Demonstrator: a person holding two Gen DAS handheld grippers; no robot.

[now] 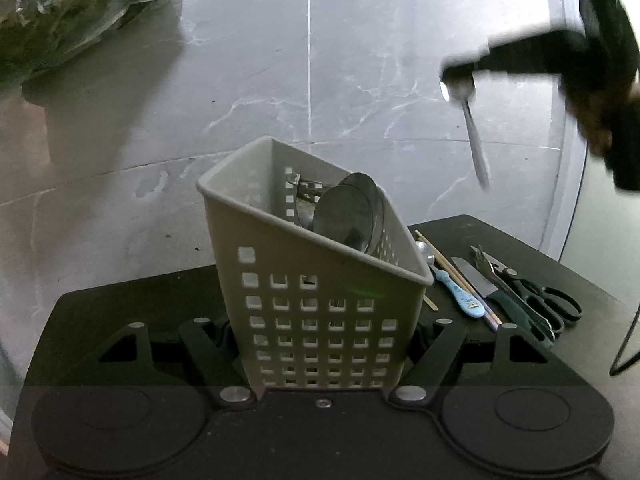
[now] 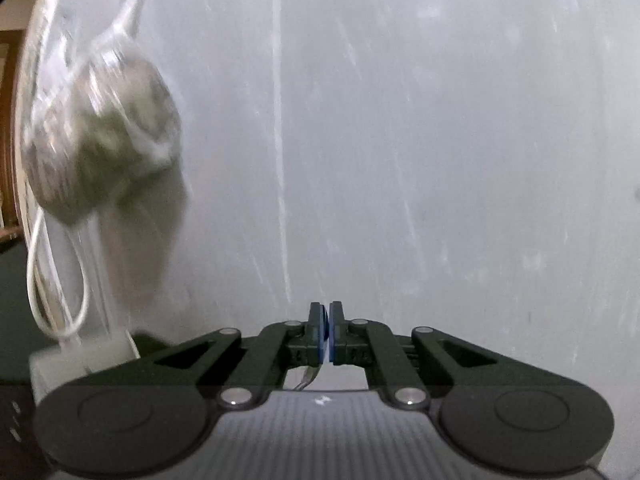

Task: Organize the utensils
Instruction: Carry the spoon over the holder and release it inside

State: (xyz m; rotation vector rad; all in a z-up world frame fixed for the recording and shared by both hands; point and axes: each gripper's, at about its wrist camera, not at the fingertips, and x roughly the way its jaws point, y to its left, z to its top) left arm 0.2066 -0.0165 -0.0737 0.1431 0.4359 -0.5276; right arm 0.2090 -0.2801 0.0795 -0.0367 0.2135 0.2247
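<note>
Gripping the grey perforated basket [image 1: 320,300] between its spread jaws, the left gripper [image 1: 324,344] holds it tilted on the black table [image 1: 120,312]. Above the knife [image 1: 478,282] and scissors [image 1: 536,300], the right gripper [image 1: 460,74] pinches a spoon [image 1: 474,136] hanging downward.

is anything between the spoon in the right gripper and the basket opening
Nothing visible blocks it. The right gripper holds the spoon in open air, above and right of the basket. Round metal pieces already fill the mouth's right part; the left part looks free.
</note>
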